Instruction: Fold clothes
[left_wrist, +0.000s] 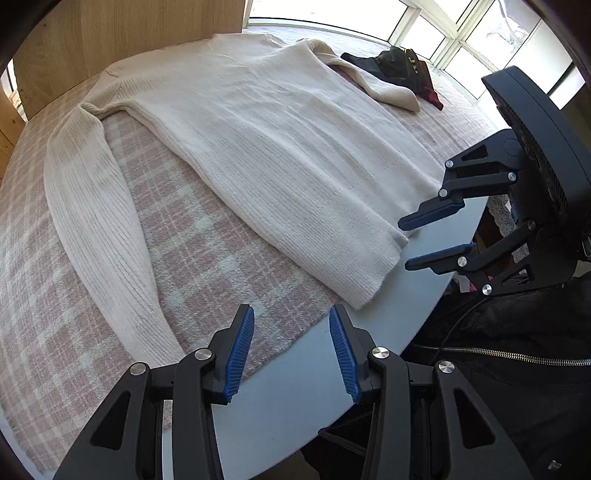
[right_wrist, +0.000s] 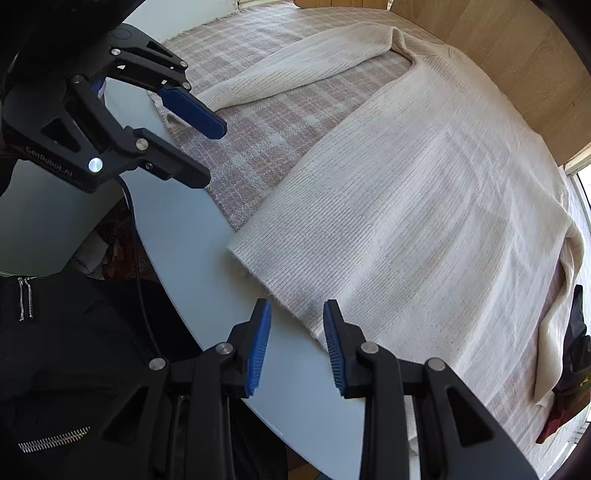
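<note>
A cream ribbed sweater (left_wrist: 266, 147) lies flat on a pink plaid cloth (left_wrist: 207, 236), sleeves spread out to each side; it also shows in the right wrist view (right_wrist: 424, 206). My left gripper (left_wrist: 291, 317) is open and empty, hovering over the table's near edge just short of the sweater's hem corner. My right gripper (right_wrist: 297, 314) is open and empty at the hem's other end. Each gripper shows in the other's view: the right gripper (left_wrist: 404, 243) and the left gripper (right_wrist: 214, 155).
A dark pile of clothes (left_wrist: 402, 70) lies at the far side by the window, also in the right wrist view (right_wrist: 572, 362). The white table (left_wrist: 295, 398) edge is near me. A wooden panel (left_wrist: 129, 37) stands behind. My black jacket (left_wrist: 517, 350) is close.
</note>
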